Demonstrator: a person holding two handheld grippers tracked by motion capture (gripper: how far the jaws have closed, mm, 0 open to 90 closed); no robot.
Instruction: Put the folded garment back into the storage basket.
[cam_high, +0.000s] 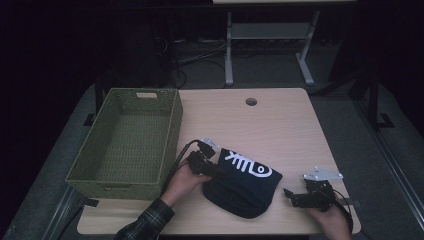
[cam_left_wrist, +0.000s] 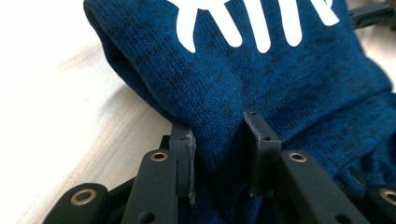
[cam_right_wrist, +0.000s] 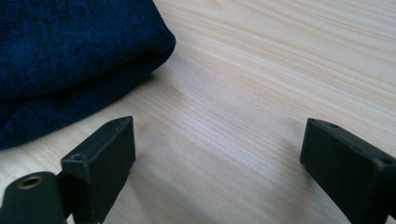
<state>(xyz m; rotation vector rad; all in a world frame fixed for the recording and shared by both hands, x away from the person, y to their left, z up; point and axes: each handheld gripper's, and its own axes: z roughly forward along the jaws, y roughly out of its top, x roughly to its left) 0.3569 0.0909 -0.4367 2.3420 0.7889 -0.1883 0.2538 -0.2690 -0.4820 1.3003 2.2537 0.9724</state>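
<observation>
A dim room surrounds a pale wooden table (cam_high: 280, 120), with desk legs and cables on the dark floor beyond it. On the table's left side, at about nine o'clock from its middle, sits an empty green woven basket (cam_high: 127, 140). Near the front edge, at about six o'clock, lies a folded dark blue knitted garment (cam_high: 242, 182) with a white printed design on top.

I hold a pair of tongs in each hand. My left gripper (cam_left_wrist: 219, 149) is pinched onto the garment's left edge: in the left gripper view a fold of blue knit is bunched between the two black jaws, which stand close together on it. My left hand (cam_high: 182, 182) is just behind, between basket and garment.

My right gripper (cam_right_wrist: 217, 154) holds nothing. Its jaws are spread wide over bare wood, and the garment's rounded right edge lies at about ten o'clock from them, near but not touching.

The garment's long axis runs slantwise, from ten o'clock down to four o'clock in the high view; the printed end points toward the far left, the plain rounded end toward me.

The basket lies at nine o'clock from the garment, just beside my left gripper. I judge that any move into it would go leftward, led by my left hand, the nearer one.
</observation>
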